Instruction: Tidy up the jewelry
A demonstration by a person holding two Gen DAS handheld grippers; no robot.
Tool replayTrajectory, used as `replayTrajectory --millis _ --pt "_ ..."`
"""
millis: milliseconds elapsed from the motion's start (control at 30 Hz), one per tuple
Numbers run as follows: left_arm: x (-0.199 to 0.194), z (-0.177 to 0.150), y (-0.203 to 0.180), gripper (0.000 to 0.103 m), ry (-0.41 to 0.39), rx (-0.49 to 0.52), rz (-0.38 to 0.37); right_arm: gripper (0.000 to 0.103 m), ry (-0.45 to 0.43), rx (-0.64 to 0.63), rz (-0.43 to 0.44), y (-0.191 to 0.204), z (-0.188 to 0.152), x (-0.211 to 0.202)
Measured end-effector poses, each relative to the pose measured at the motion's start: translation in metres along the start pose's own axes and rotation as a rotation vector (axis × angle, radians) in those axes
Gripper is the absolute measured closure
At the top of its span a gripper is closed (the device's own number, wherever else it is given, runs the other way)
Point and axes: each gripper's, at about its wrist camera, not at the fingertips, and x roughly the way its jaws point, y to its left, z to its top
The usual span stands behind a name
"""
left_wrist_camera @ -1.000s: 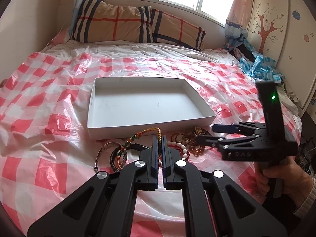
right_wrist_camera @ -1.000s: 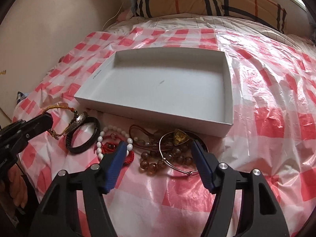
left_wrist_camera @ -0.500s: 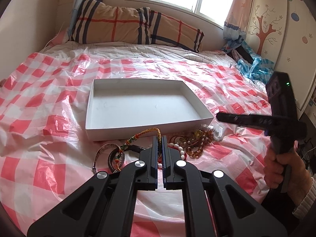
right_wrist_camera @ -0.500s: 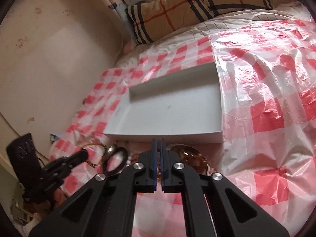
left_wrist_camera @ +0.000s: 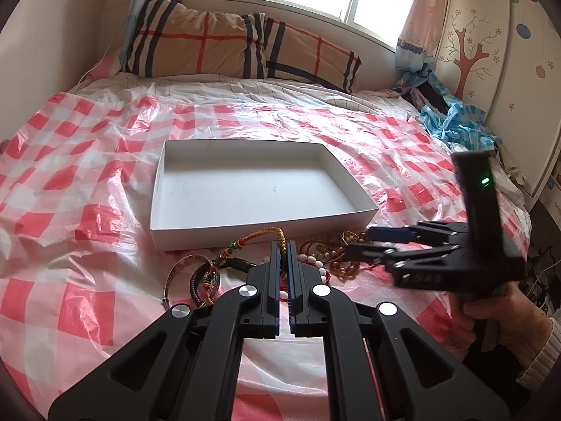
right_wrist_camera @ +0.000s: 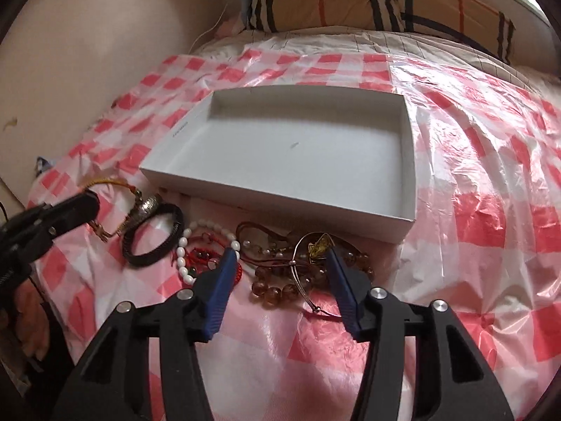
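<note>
A shallow white box [right_wrist_camera: 280,194] lies empty on the checked sheet. A heap of jewelry sits along its near wall: amber beads [right_wrist_camera: 273,291], a thin silver bangle [right_wrist_camera: 302,282], a gold pendant [right_wrist_camera: 319,245], a white bead bracelet [right_wrist_camera: 182,258] and a black braided bracelet [right_wrist_camera: 154,245]. My right gripper [right_wrist_camera: 282,252] hovers over the amber beads with its jaws opening; the pads touch nothing. My left gripper [left_wrist_camera: 284,245] is shut and empty, low over the heap's left end, near a braided cord [left_wrist_camera: 266,233] and a patterned bangle [left_wrist_camera: 182,266].
A plaid pillow [left_wrist_camera: 228,49] lies at the head of the bed under the window. Blue crumpled cloth [left_wrist_camera: 452,122] is bunched at the far right by a wardrobe. A wall runs along the bed's left side. A hand [left_wrist_camera: 505,329] holds the right gripper's handle.
Half a second ago the right gripper was raised and shut. It has since come back down over the jewelry heap with its jaws apart. The left gripper has stayed put, shut.
</note>
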Motion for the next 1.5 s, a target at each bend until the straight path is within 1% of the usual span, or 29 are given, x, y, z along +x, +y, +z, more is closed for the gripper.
replayTrajectory --millis 33,67,100,133,167,233,267,300,400,467,533,600,767,900,1100,1167,1200,1233,1300,1333,1367,1400,1500 --pt "0.000 0.000 -0.001 0.100 0.001 0.002 0.000 0.076 0.043 -0.029 -0.029 0.005 -0.003 0.011" --pt "0.000 -0.001 -0.001 0.100 0.001 0.003 0.001 0.085 0.070 -0.050 -0.056 0.007 -0.005 0.018" --pt "0.000 0.000 -0.001 0.100 0.001 0.002 0.001 0.089 0.077 -0.064 -0.075 0.008 -0.006 0.019" --pt "0.000 0.000 -0.001 0.100 0.000 0.001 0.001 0.095 0.070 -0.055 -0.060 0.006 -0.006 0.016" --pt "0.000 -0.001 -0.001 0.100 -0.002 -0.001 0.000 0.097 0.054 -0.016 -0.019 0.000 -0.005 0.011" --pt "0.000 -0.001 -0.001 0.100 -0.005 -0.002 -0.001 0.098 0.008 0.076 0.047 -0.018 -0.002 -0.003" --pt "-0.001 0.000 -0.001 0.100 -0.007 -0.002 -0.002 0.098 -0.019 0.137 0.096 -0.030 -0.001 -0.010" --pt "-0.002 0.000 -0.001 0.100 -0.010 -0.002 -0.005 0.098 -0.056 0.199 0.160 -0.042 0.000 -0.020" --pt "-0.004 0.000 -0.002 0.100 -0.020 0.000 -0.016 0.098 -0.191 0.304 0.322 -0.063 0.001 -0.050" --pt "-0.006 0.001 -0.003 0.100 -0.025 0.006 -0.023 0.098 -0.251 0.341 0.387 -0.069 0.001 -0.062" --pt "-0.008 0.001 -0.006 0.100 -0.032 0.014 -0.029 0.098 -0.257 0.363 0.414 -0.071 0.003 -0.062" --pt "-0.008 0.003 -0.007 0.100 -0.037 0.020 -0.033 0.098 -0.249 0.374 0.426 -0.071 0.003 -0.060" --pt "-0.011 0.005 -0.010 0.100 -0.050 0.028 -0.040 0.098 -0.256 0.343 0.423 -0.061 0.006 -0.061" --pt "-0.011 0.005 -0.011 0.100 -0.056 0.035 -0.042 0.098 -0.257 0.317 0.409 -0.056 0.006 -0.063" --pt "-0.018 0.009 -0.010 0.100 -0.087 0.022 -0.046 0.098 -0.269 0.256 0.361 -0.045 0.009 -0.068" --pt "-0.017 0.009 -0.009 0.100 -0.073 0.023 -0.044 0.098 -0.261 0.247 0.354 -0.043 0.008 -0.066" --pt "-0.014 0.008 -0.009 0.099 -0.042 0.037 -0.050 0.098 -0.258 0.247 0.351 -0.043 0.008 -0.066" --pt "-0.011 0.005 -0.010 0.099 -0.015 0.053 -0.037 0.098 -0.253 0.246 0.348 -0.043 0.007 -0.065" --pt "0.003 -0.002 -0.012 0.085 0.060 0.096 0.029 0.098 -0.246 0.247 0.349 -0.041 0.007 -0.063" --pt "0.011 -0.006 -0.012 0.065 0.089 0.110 0.074 0.098 -0.245 0.245 0.350 -0.041 0.008 -0.064" --pt "0.017 -0.008 -0.012 0.048 0.110 0.117 0.113 0.098 -0.244 0.241 0.351 -0.040 0.007 -0.063" --pt "0.021 -0.009 -0.012 0.046 0.123 0.124 0.141 0.098 -0.244 0.236 0.351 -0.039 0.007 -0.063" --pt "0.033 -0.009 -0.010 0.046 0.155 0.120 0.176 0.098 -0.243 0.224 0.353 -0.035 0.008 -0.064"
